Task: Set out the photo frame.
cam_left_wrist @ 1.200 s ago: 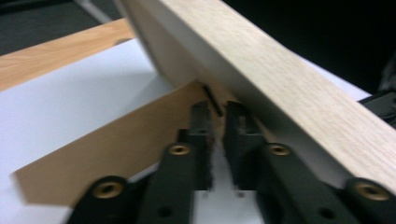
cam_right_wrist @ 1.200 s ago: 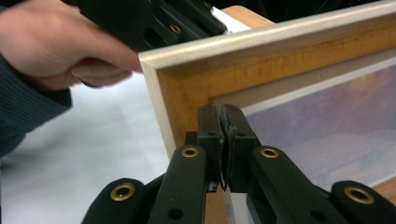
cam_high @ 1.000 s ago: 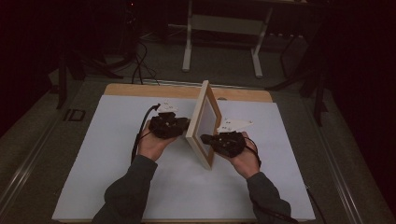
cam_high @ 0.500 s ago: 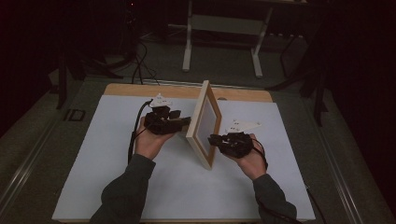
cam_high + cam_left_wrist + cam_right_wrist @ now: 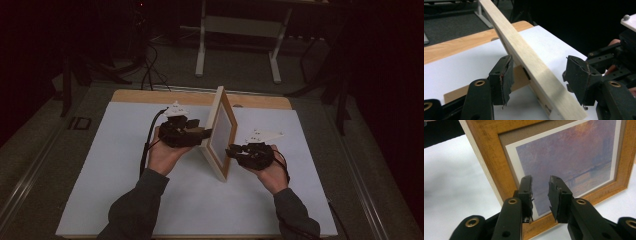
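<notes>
Upright, the picture frame (image 5: pixel 220 134) stands between both parted jaws: left hand-held gripper (image 5: pixel 544 72) straddling its edge, right hand-held gripper (image 5: pixel 540 195) facing its front.

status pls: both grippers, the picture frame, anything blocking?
Left gripper open, jaws just opening, straddling frame edge, pads clear. Right gripper open, just opening, nothing between. Picture frame upright on white mat. Nothing blocking.

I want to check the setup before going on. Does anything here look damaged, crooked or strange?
The picture frame stands upright on the table, leaning a little. The left gripper has just opened around its edge without pressing; the right gripper has eased open at the picture, holding nothing. Its pads look frayed. Nothing else stands out.
</notes>
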`<action>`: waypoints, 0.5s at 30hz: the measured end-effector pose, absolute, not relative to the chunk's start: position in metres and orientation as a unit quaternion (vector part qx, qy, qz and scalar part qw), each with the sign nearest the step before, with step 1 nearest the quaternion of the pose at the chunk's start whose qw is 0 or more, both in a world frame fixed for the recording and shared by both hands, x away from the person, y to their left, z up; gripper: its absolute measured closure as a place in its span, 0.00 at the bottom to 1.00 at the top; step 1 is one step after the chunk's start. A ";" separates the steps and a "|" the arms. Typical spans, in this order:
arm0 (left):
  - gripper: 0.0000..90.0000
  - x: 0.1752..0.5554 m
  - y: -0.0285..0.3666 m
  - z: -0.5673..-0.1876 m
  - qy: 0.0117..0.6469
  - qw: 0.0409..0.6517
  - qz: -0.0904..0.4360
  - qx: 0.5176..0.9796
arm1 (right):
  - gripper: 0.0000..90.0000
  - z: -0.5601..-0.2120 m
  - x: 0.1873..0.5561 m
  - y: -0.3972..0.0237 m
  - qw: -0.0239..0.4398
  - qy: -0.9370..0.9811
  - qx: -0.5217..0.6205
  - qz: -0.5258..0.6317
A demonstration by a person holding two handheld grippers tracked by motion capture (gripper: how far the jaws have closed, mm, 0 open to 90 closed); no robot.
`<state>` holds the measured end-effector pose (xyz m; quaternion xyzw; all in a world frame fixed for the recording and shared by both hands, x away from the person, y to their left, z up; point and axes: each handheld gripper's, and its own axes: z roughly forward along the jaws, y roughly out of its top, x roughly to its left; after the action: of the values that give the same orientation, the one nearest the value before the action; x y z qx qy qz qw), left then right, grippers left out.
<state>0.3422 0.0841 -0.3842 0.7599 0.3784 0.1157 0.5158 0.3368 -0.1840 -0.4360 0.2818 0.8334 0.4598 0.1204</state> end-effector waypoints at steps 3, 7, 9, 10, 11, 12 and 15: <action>0.42 0.339 0.076 -0.386 0.373 0.504 0.113 0.771 | 0.79 -0.436 0.337 -0.185 0.119 0.833 0.285 0.460; 0.40 0.337 0.070 -0.390 0.371 0.495 0.112 0.778 | 0.79 -0.437 0.337 -0.187 0.120 0.832 0.285 0.461; 0.40 0.336 0.068 -0.392 0.371 0.491 0.112 0.780 | 0.79 -0.437 0.337 -0.188 0.120 0.832 0.287 0.460; 0.40 0.336 0.068 -0.392 0.371 0.491 0.112 0.780 | 0.79 -0.437 0.337 -0.188 0.120 0.832 0.287 0.460; 0.39 0.335 0.065 -0.395 0.372 0.486 0.117 0.782 | 0.79 -0.437 0.337 -0.189 0.120 0.831 0.287 0.460; 0.39 0.334 0.064 -0.396 0.373 0.483 0.117 0.783 | 0.79 -0.437 0.337 -0.189 0.121 0.831 0.287 0.460; 0.39 0.333 0.061 -0.401 0.376 0.476 0.118 0.786 | 0.79 -0.437 0.337 -0.190 0.120 0.831 0.289 0.460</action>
<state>0.3330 0.0607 -0.4010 0.7861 0.3762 0.1177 0.4761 0.3367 -0.1898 -0.4374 0.2890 0.8308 0.4603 0.1201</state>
